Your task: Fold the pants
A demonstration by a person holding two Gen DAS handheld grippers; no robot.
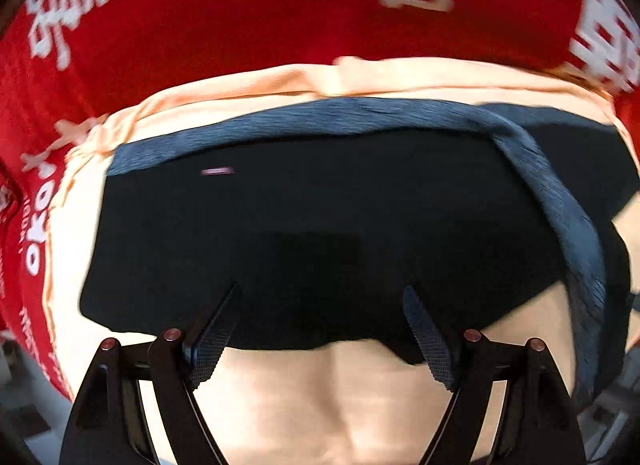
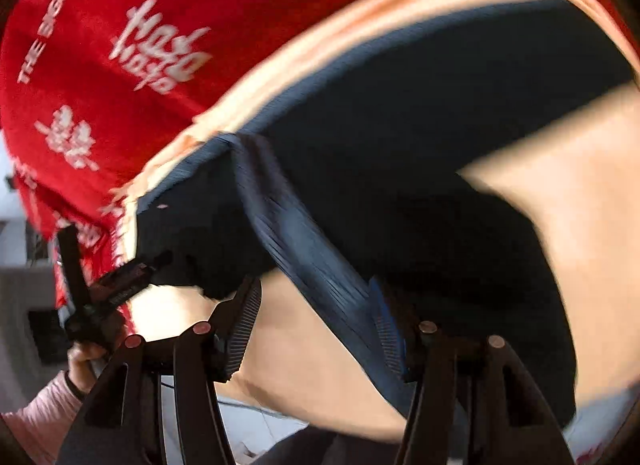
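The dark navy pants lie spread on a peach cloth, with a lighter blue ribbed waistband along their far edge and a ribbed strip running down the right. My left gripper is open, fingertips over the near hem of the pants. In the right wrist view the pants lie ahead. My right gripper is open, the ribbed band passing between its fingers. The left gripper shows at the pants' left corner.
A red cloth with white lettering covers the surface beyond and left of the peach cloth; it also shows in the right wrist view. A hand in a pink sleeve holds the left gripper. The table's edge and floor lie at lower left.
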